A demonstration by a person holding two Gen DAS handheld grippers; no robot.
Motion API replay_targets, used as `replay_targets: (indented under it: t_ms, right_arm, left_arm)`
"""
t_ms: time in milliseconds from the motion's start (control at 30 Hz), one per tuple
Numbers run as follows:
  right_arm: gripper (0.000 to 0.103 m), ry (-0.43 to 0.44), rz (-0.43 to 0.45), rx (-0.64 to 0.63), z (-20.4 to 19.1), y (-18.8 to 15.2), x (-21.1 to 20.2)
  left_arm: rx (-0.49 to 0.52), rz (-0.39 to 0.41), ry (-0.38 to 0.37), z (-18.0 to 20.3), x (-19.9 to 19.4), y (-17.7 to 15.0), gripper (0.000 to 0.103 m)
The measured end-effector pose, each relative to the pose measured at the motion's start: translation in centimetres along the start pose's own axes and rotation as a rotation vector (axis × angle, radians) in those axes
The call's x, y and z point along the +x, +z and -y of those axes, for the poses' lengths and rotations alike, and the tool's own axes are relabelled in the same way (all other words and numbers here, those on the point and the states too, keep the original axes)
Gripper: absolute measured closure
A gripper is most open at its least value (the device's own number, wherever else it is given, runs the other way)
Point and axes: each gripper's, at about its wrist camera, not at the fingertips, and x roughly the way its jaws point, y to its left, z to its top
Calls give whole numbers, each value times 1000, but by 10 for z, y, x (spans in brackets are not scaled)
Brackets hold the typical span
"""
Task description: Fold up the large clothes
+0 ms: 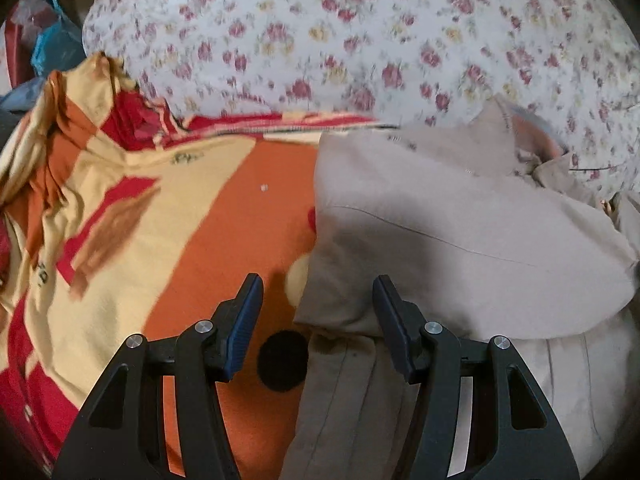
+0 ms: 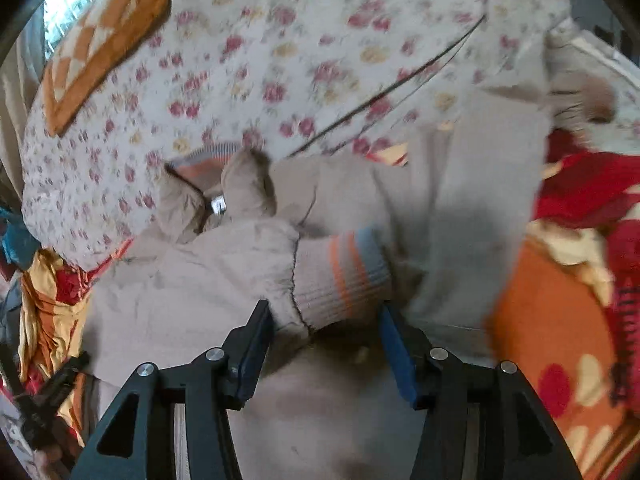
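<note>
Right wrist: one beige jacket (image 2: 460,208); one striped cuff (image 2: 344,276) — between claw (image 2: 326,320) fingers.

Home bedroom, floral bedsheet (image 1: 360,40), orange patterned blanket (image 1: 240,220), heaped clothes (image 1: 36,48)

Soft daylight, dim shadows near the fingers (image 1: 250,312) — motion blur throughout, dark fisheye corners.
</note>
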Motion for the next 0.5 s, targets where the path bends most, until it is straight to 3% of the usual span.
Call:
replay_targets:
  t_ms: [167,267,367,500]
  right_arm:
    - [51,-70,92,-70,-15,2,-22]
    - [52,-56,108,-80,-18,3,-21]
    - [53,-35,57,-117,-24,2,-1]
    - [56,-77,-80,-131,-19,-6,42]
  left_arm:
    - [-3,-7,-4,1,4,-4,46]
    - [1,-17,-5,3,8,-5,46]
    - [5,-15,0,5,10,-5,46]
    - [14,-12,2,7,9,-6,46]
